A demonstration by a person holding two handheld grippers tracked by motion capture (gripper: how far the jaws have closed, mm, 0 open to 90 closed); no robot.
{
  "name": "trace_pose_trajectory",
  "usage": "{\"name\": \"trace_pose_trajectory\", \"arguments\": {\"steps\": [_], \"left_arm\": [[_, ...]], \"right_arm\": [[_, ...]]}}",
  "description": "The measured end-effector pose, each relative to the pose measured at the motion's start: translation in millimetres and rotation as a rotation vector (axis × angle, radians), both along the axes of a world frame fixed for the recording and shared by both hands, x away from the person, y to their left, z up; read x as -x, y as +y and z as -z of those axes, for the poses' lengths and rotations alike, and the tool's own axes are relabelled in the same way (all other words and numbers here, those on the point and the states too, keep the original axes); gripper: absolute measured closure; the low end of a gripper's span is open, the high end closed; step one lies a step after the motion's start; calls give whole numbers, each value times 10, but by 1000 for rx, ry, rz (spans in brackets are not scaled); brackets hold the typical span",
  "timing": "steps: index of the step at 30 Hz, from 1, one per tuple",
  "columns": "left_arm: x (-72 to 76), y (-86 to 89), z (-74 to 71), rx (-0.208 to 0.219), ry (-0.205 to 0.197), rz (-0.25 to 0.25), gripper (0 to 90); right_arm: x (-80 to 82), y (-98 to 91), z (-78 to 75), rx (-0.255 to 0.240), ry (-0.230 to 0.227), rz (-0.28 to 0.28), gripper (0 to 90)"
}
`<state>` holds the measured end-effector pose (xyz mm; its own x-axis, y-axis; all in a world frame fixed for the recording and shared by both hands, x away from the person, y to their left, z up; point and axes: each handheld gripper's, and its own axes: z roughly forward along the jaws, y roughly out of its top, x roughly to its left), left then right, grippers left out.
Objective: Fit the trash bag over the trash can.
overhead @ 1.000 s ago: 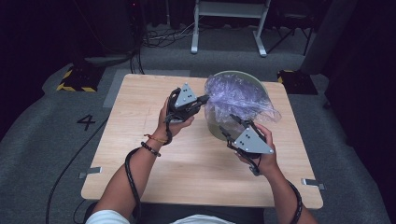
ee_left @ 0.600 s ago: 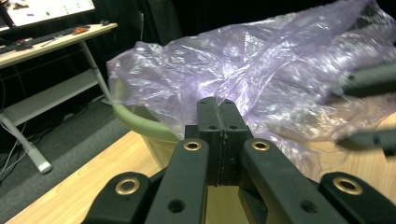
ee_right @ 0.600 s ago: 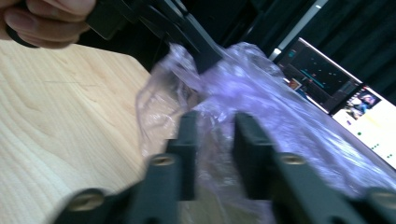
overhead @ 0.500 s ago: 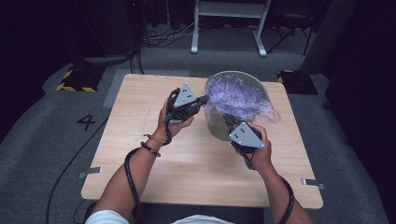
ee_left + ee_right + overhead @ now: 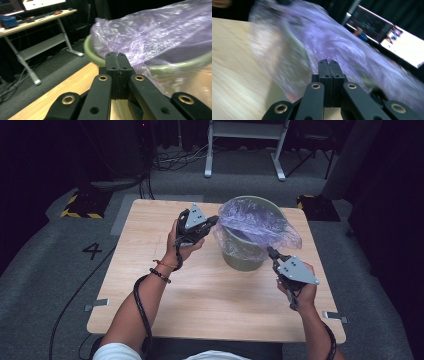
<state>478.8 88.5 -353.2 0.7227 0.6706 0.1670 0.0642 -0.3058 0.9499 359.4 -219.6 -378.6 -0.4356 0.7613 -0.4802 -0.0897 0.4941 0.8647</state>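
Wooden bench [image 5: 165,285] carries a green bin [image 5: 243,254] toward its far right, so both hands can reach the rim. Purple bag [image 5: 260,222] lines the bin, its film draped loosely over the rim, seemingly being fitted. Left tool [image 5: 212,222], jaws shut, pinches the bag's edge at the near-left rim. Right tool [image 5: 270,252], jaws just closed, sits at the front rim; whether it grips film is unclear.

Thin, crinkled, glossy purple plastic bag [image 5: 257,222] lines a matt green bin [image 5: 243,260]; the desk [image 5: 210,295] is pale, smooth wood
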Motion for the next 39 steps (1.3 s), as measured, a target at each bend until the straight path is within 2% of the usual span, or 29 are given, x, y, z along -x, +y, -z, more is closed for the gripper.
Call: {"name": "trace_pose_trajectory", "arguments": {"steps": [1, 4, 5, 11, 14, 15, 20, 22, 28, 29, 31, 36, 39], "left_arm": [[-49, 21, 8, -10, 2, -21, 900], [-98, 37, 12, -17, 8, -35, 900], [-156, 58, 6, -29, 5, -56, 900], [-278, 77, 17, -63, 4, -80, 900], [-328, 57, 42, -82, -2, -95, 900], [-340, 52, 47, -86, 1, -95, 900], [-425, 29, 88, -100, 18, -116, 900], [-509, 1, 132, -111, 47, -128, 900], [-685, -30, 255, -90, 128, -145, 900], [-714, -31, 284, -75, 149, -148, 900], [-760, -38, 339, -75, 170, -156, 900], [-806, -63, 475, -102, 198, -164, 900], [-783, -40, 508, -109, 189, -164, 899]], "right_arm": [[-18, -185, 8, -39, 17, 51, 900], [-47, -292, 2, -63, 32, 80, 900], [-100, -405, -6, -85, 50, 121, 900], [-333, -657, -7, -177, 106, 183, 900], [-445, -712, 4, -173, 109, 218, 900], [-511, -741, 16, -186, 117, 228, 900], [-807, -857, 75, -264, 191, 241, 900], [-946, -894, 111, -282, 228, 244, 900], [-1254, -949, 228, -331, 327, 238, 900], [-1284, -953, 244, -334, 334, 240, 900], [-1364, -971, 303, -359, 362, 230, 900], [-1400, -986, 405, -340, 382, 230, 900], [-1347, -1024, 457, -334, 376, 234, 900]]}}
